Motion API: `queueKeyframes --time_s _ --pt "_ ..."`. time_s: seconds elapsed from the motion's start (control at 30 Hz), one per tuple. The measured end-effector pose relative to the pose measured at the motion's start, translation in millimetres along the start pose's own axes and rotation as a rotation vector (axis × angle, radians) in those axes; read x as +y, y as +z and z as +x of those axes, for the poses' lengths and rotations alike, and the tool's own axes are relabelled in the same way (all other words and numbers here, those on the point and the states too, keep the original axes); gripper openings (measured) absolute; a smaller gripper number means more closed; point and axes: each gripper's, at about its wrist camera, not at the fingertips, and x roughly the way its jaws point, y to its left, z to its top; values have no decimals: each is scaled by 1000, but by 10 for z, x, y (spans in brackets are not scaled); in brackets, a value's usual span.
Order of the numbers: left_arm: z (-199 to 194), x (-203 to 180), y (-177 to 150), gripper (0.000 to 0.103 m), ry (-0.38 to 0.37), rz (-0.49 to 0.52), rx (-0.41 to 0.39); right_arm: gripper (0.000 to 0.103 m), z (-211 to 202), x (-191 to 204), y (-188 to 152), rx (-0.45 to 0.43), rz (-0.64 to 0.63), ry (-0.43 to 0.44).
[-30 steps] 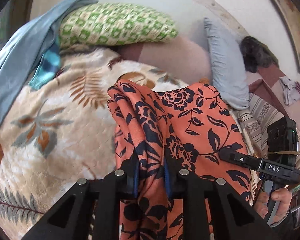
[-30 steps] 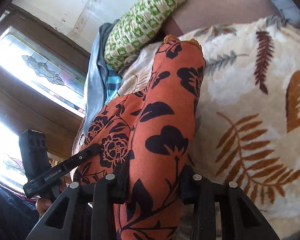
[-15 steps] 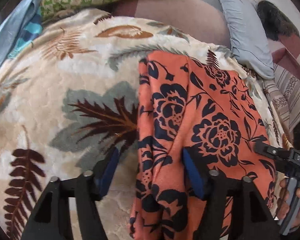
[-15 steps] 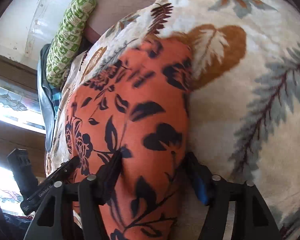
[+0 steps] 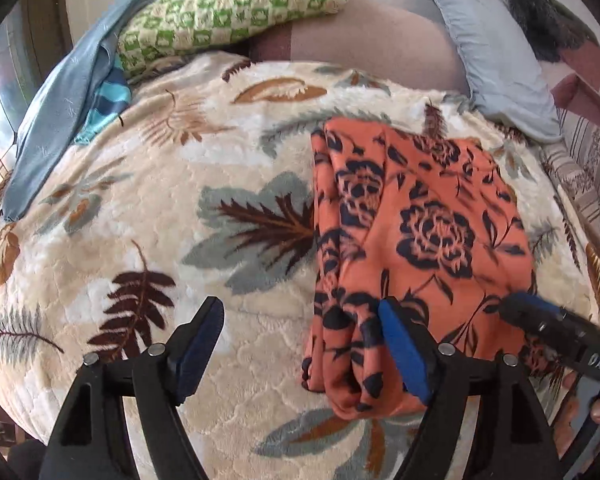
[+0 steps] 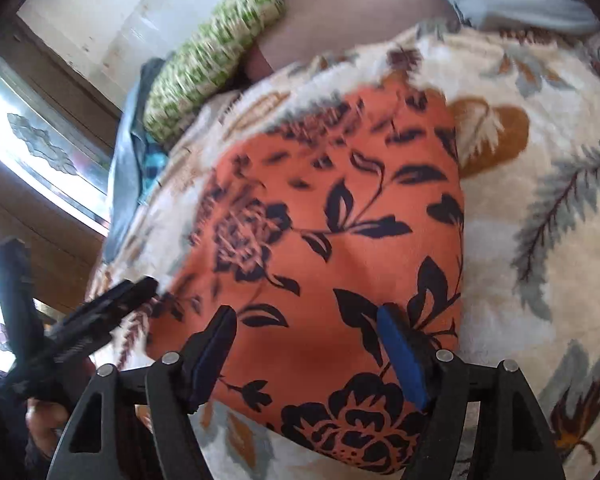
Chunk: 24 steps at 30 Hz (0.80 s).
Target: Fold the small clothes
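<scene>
Both my left tongs (image 5: 300, 344) and right tongs (image 6: 306, 350) were opening, released, over the folded orange floral-print garment (image 5: 420, 236) on the plush leaf-patterned blanket (image 5: 140, 208), where a pad could snag its fold.

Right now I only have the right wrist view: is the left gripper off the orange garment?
Observer: Yes. The left gripper is opening, and the left edge of the orange floral garment lies between its fingers, unpinched.
Operator: Is that left edge flat?
Observer: No, it is bunched in lengthwise folds on the blanket.
Operator: Anything past the garment's right side?
Observer: A striped cloth lies at the blanket's right edge.
</scene>
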Motion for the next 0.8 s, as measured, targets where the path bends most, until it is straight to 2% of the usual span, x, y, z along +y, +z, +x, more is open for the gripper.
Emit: queueKeyframes --time_s 0.07,0.27,0.33,0.4,0.47,0.53,0.67,0.8 --pt "114 -40 -92 80 4 20 59 76 -78 103 60 15 -2 -30" --pt "-47 -47 -120 80 3 20 8 76 -439 318 125 -80 -40 -21" --pt "-13 -40 -115 80 10 11 19 79 -337 264 40 -42 -33 -7" --pt "28 -30 -121 80 4 8 34 80 -10 102 -96 65 0 -19" --pt "16 -28 -135 80 10 17 29 80 14 123 -143 51 -23 -27" --pt "-18 -29 -133 80 18 25 14 80 -74 255 -48 56 -53 -41" --pt "-56 -42 -109 80 13 25 1 80 -323 354 302 -47 -63 -21" --pt "106 -64 -151 80 16 52 46 80 -277 289 715 -87 -32 -12"
